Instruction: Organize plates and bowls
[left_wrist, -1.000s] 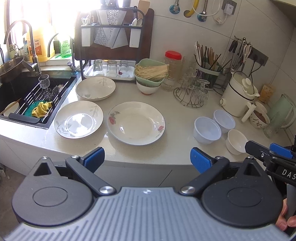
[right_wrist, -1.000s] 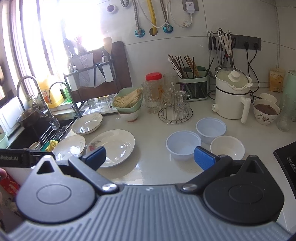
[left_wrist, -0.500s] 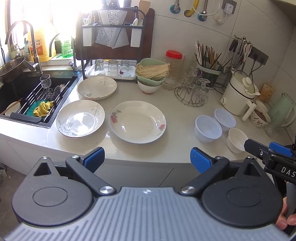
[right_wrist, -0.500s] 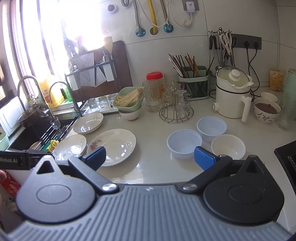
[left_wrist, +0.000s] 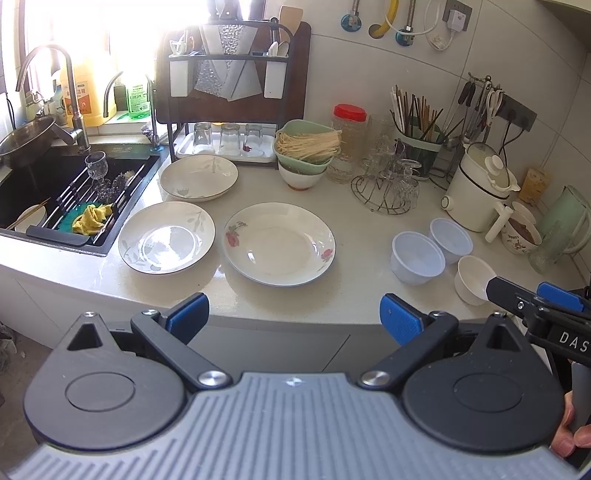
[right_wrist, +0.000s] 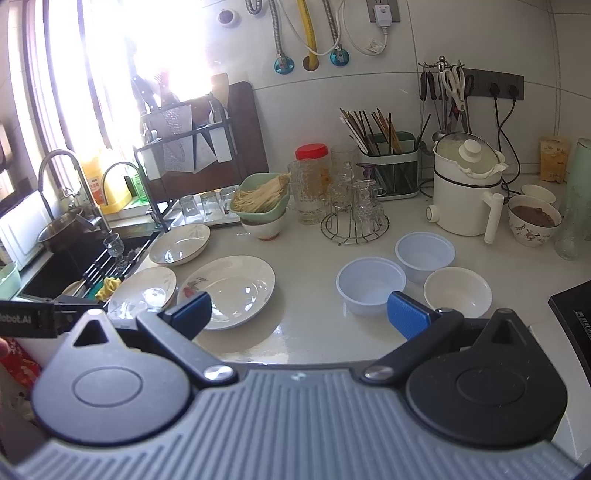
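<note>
A pale kitchen table runs along a tiled wall with a sink (left_wrist: 55, 192) at its far left under a bright window. From the left wrist view, the left gripper (left_wrist: 291, 314) hangs spread wide and empty short of the table edge, facing three plates: a rose-patterned plate (left_wrist: 279, 243) in the middle, a leaf-patterned plate (left_wrist: 166, 236) just beside it on the left, and a deeper plate (left_wrist: 199, 178) behind that one. These look like glazed ceramic, so stiff, fairly heavy, slick and breakable; pinching the raised rim seems the only hold. At right, two pale blue plastic bowls (left_wrist: 417, 253) and a white bowl (left_wrist: 474, 275) sit empty, close together; the plastic ones should be light and slightly flexible, taken by the wall at the lip. A green bowl (left_wrist: 304, 147) holds dry noodles atop another bowl. From the right wrist view, the right gripper (right_wrist: 299, 310) is likewise released and holding nothing, poised before the same bowls (right_wrist: 370, 284), and a patterned bowl (right_wrist: 533, 221) near the white kettle (right_wrist: 465, 192) contains something brown.
</note>
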